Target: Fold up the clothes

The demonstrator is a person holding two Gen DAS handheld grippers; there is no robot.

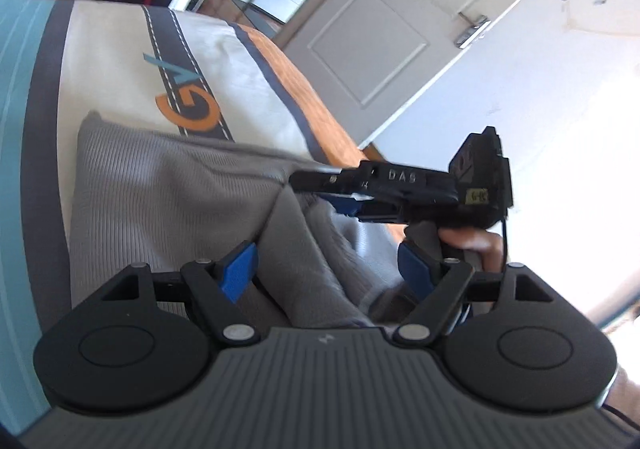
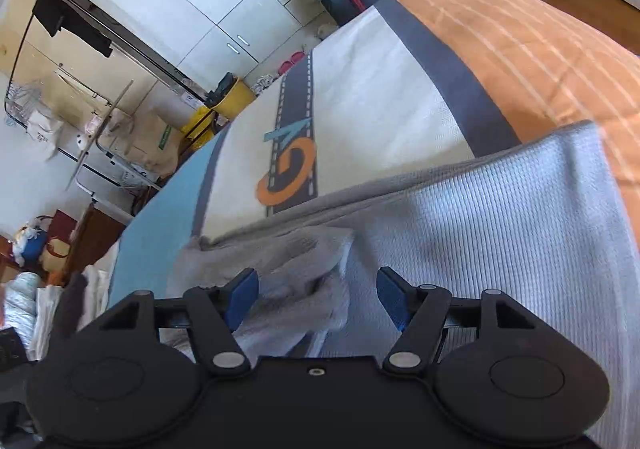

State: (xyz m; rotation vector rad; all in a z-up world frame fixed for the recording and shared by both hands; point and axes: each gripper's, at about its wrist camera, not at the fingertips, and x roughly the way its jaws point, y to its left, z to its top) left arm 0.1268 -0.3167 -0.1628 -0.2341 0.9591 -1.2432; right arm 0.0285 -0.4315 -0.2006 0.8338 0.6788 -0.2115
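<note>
The grey ribbed garment lies on the bed, partly folded by the look of it, one flap doubled over the middle; more folds seem left. Both the left gripper and right gripper stand apart over it, clamping nothing. Only the left view shows the right gripper from outside, with the hand holding it; the right view alone shows the wardrobe.

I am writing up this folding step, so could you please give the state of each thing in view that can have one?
Grey garment: lying on the bed, partly folded, bunched in the middle.
Left gripper: open, above the garment.
Right gripper: open, over the bunched fold.
Door: closed.
Bedspread: spread flat.
</note>
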